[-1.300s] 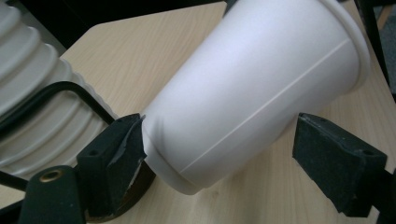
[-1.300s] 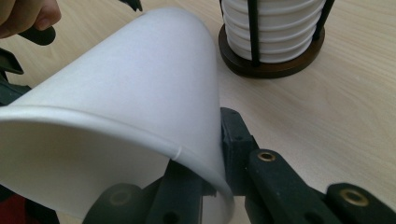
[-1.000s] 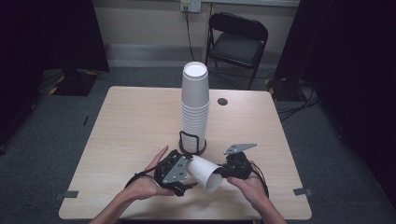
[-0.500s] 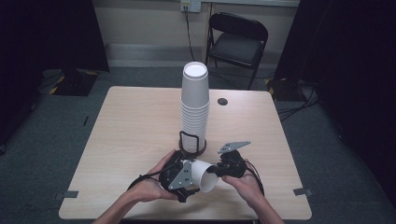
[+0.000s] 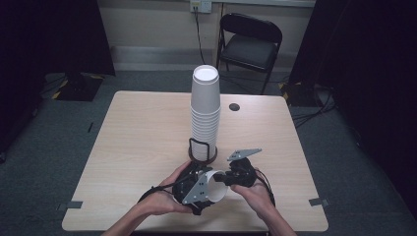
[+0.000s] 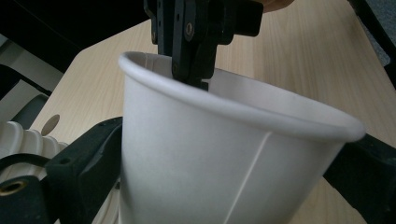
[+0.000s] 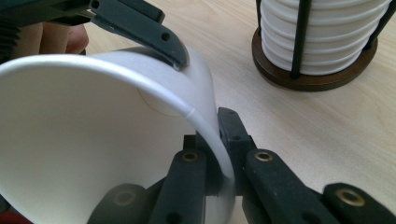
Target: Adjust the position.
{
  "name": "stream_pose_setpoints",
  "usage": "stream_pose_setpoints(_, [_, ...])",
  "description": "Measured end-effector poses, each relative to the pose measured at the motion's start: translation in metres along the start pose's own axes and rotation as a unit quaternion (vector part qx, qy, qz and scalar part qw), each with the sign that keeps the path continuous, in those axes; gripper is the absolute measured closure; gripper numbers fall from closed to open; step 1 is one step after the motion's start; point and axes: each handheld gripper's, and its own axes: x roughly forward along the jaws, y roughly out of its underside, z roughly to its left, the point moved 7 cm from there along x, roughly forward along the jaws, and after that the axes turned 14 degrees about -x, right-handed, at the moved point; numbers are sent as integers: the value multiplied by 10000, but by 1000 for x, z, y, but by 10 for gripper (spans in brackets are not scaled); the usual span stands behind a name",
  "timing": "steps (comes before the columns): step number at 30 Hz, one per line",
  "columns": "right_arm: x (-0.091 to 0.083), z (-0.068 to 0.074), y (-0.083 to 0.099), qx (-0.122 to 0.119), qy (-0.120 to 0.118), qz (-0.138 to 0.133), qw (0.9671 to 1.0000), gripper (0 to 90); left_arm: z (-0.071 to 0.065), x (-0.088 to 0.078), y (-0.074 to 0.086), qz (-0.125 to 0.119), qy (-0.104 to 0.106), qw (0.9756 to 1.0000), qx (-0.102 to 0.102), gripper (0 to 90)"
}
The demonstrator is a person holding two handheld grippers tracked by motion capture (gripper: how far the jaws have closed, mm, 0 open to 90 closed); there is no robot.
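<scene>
Left gripper (image 5: 196,189) has the white paper cup (image 5: 215,186) across its jaws: the left gripper view shows a black jaw on each side of the cup wall, both pressed against it, rim pointing away from the camera. High view can't resolve that contact (grey plate covers it).

Right gripper (image 5: 227,178) pinches the cup rim. In the right gripper view its jaws are nearly closed, one inside the cup, one outside, paper wall between them. The left gripper view shows the same pinch from opposite, at the far rim.

Cup stack (image 5: 205,110) in its wire holder (image 7: 312,70) sits beyond the right jaws, apart from them, on the wooden table (image 5: 137,132).
</scene>
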Motion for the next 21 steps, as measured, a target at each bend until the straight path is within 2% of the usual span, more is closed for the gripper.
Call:
stream_pose_setpoints(5, [3, 1, 0, -22, 7, 8, 10000, 886, -2, 4, -1, 73, -11, 9999, 84, 56])
stream_pose_setpoints(9, [5, 3, -1, -16, -21, 11, 10000, 890, -4, 4, -4, 4, 16, 9999, 139, 72])
stream_pose_setpoints(12, [5, 4, -1, 12, -44, -16, 10000, 890, -4, 5, -6, -8, -39, 9999, 165, 74])
stream_pose_setpoints(16, [5, 5, -3, 100, -89, -95, 9999, 890, -2, 5, -6, -70, -103, 9998, 125, 75])
stream_pose_setpoints(18, [5, 5, -4, 59, 15, -58, 10000, 891, -1, 6, -5, -58, -130, 9999, 97, 81])
stream_pose_setpoints(21, [4, 4, -4, 133, -30, -97, 9999, 892, -1, 6, -5, -67, -104, 9999, 69, 81])
